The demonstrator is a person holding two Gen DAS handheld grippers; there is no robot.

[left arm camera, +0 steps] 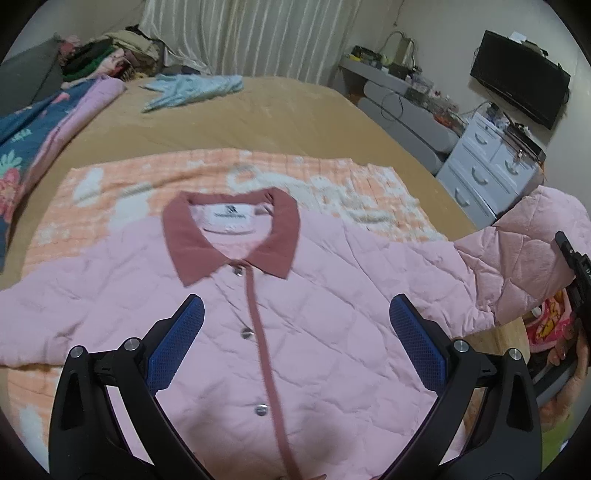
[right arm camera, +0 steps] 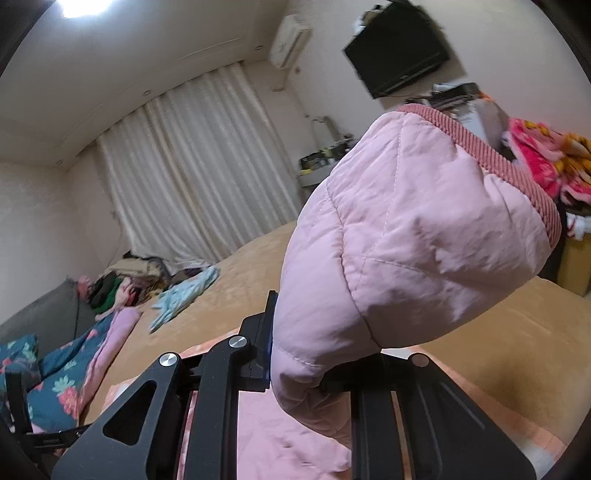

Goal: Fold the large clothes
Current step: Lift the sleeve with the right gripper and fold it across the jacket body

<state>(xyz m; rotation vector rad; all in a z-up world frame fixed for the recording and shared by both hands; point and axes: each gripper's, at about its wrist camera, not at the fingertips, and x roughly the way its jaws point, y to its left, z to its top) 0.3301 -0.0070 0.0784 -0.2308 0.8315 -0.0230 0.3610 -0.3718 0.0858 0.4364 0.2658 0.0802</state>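
Right claw (right arm camera: 314,354) pinches my pink jacket's sleeve (right arm camera: 406,229); left claw (left arm camera: 295,347) spread, should pin the jacket's front while I fold across.

Soft indoor light from a glaring ceiling lamp (right arm camera: 86,5); fisheye edges bend, with slight motion blur.
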